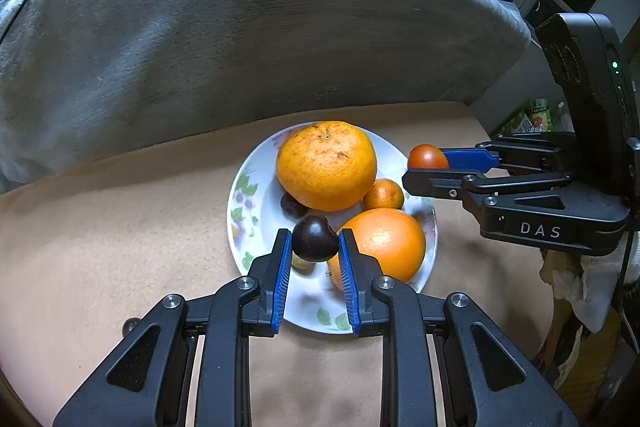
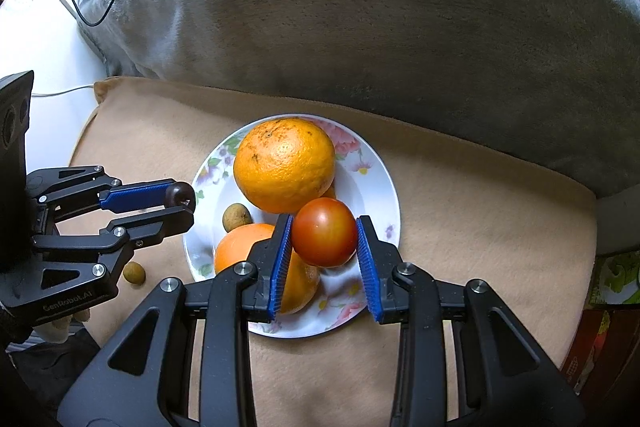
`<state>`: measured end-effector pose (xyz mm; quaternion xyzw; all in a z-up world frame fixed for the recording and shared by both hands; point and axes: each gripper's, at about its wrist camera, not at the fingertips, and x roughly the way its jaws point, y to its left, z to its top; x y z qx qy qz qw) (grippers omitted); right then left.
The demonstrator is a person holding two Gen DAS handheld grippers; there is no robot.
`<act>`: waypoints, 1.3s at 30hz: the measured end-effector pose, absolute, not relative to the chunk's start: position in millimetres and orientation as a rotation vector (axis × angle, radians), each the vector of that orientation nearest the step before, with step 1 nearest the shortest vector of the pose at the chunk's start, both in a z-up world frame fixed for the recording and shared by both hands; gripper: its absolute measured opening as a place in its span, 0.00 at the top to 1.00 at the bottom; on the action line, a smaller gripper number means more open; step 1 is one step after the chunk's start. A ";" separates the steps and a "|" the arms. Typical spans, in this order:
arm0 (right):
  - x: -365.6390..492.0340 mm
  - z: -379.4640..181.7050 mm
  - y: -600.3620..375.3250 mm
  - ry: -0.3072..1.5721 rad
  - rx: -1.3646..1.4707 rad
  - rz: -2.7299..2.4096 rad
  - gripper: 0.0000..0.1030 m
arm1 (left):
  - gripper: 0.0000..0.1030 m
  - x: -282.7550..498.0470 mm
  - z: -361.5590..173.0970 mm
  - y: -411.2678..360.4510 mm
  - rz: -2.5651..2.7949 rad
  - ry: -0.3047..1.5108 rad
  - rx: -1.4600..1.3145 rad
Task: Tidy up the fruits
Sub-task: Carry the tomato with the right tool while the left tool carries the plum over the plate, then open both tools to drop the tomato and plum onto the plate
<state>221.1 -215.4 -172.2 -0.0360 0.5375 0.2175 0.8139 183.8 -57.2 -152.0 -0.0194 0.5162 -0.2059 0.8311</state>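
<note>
Two level grippers above the plate (image 2: 372, 171): left gripper (image 1: 315, 241) clamping a plum (image 1: 315, 238), right gripper (image 2: 324, 239) a tomato (image 2: 324, 238).

You have a glossy glazed plate (image 2: 384, 187) on matt tan cloth (image 2: 480, 211). The grey blanket (image 2: 360, 27) looks plush. The tomato (image 2: 324, 231) is smooth and shiny; the large orange (image 2: 284, 165) is dimpled, blemished.

Left gripper (image 1: 315, 241) and right gripper (image 2: 324, 239) each clamp something, angled downward.
</note>
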 end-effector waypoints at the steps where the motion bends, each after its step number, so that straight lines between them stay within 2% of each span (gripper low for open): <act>1: 221.7 -172.3 -215.7 1.147 -0.076 0.464 0.68 | 0.78 184.0 -152.2 -57.7 -0.437 1.093 -0.040; 11: 221.9 -170.0 -217.4 1.144 -0.070 0.457 0.67 | 0.78 187.8 -152.8 -66.1 -0.447 1.085 -0.027; 13: 221.5 -169.2 -217.6 1.141 -0.070 0.451 0.62 | 0.78 187.1 -153.2 -65.7 -0.449 1.083 -0.021; 15: 220.6 -167.0 -218.3 1.126 -0.068 0.446 0.42 | 0.73 187.0 -153.0 -66.4 -0.449 1.082 -0.019; 17: 220.6 -165.4 -218.2 1.119 -0.061 0.448 0.39 | 0.67 187.7 -152.0 -68.3 -0.453 1.075 -0.016; 19: 221.0 -164.0 -218.0 1.117 -0.057 0.445 0.38 | 0.62 187.2 -150.8 -69.4 -0.456 1.070 -0.007; 22: 221.7 -161.7 -217.6 1.112 -0.052 0.442 0.37 | 0.42 185.7 -149.0 -71.1 -0.457 1.056 0.010; 26: 222.7 -160.6 -217.2 1.113 -0.048 0.433 0.37 | 0.34 184.6 -147.2 -72.6 -0.448 1.048 0.025; 39: 212.9 -154.4 -227.1 1.101 0.011 0.427 0.36 | 0.33 173.9 -142.8 -66.3 -0.426 1.028 0.056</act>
